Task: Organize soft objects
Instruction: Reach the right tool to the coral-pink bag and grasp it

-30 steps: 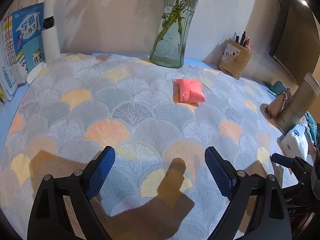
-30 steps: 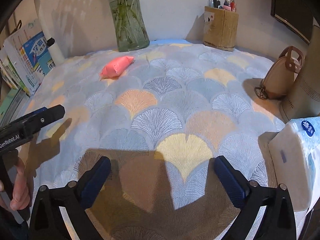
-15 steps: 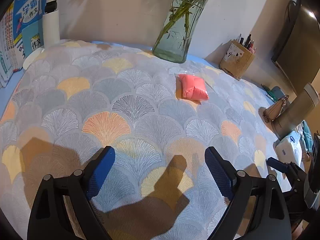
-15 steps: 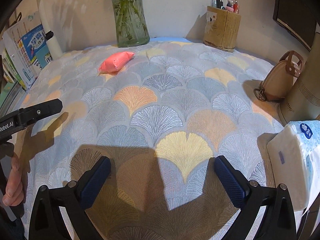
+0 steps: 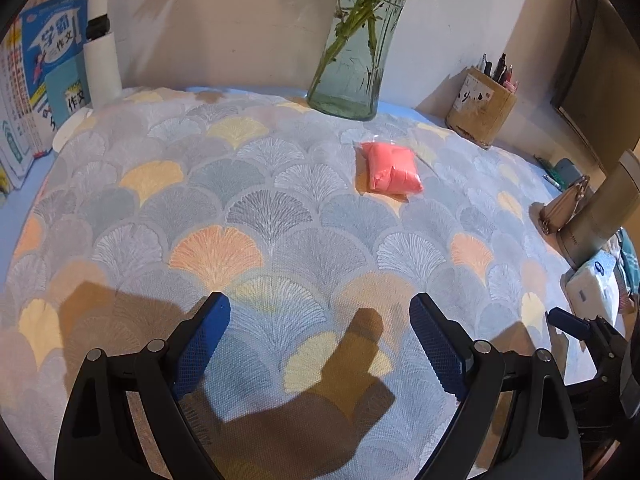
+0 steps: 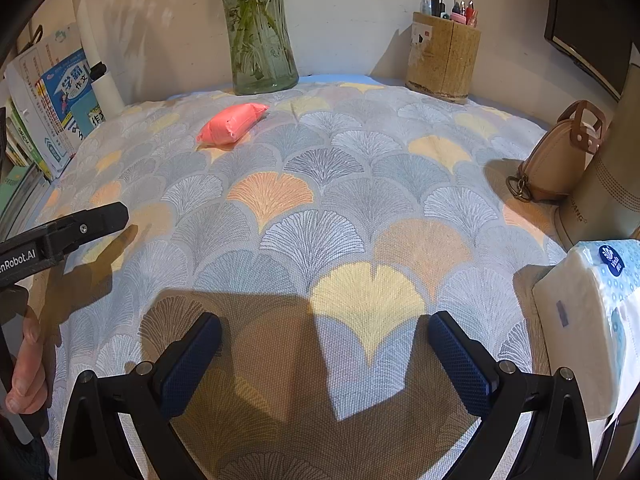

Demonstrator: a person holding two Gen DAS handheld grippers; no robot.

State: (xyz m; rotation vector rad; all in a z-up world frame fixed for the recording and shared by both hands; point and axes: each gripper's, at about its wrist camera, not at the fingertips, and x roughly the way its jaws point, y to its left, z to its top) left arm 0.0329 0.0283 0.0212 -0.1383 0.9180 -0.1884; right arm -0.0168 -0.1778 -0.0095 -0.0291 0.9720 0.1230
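Note:
A soft pink packet (image 5: 393,168) lies on the fan-patterned cloth (image 5: 264,216) near the back, in front of the glass vase; it also shows in the right wrist view (image 6: 233,124). My left gripper (image 5: 320,344) is open and empty, hovering over the cloth well short of the packet. My right gripper (image 6: 324,360) is open and empty over the cloth's front part. A white tissue pack (image 6: 592,320) sits at the right edge, just right of my right gripper; it also shows in the left wrist view (image 5: 592,288).
A glass vase (image 5: 352,60) with green stems and a pen holder (image 6: 442,58) stand at the back. A tan pouch (image 6: 560,156) and a metal cylinder (image 5: 604,212) stand on the right. Books (image 5: 44,76) and a white lamp post (image 5: 102,60) line the left.
The left gripper has drifted slightly, so the packet and vase shifted a little in its view. The right gripper has lifted and tilted slightly. Both stay open.

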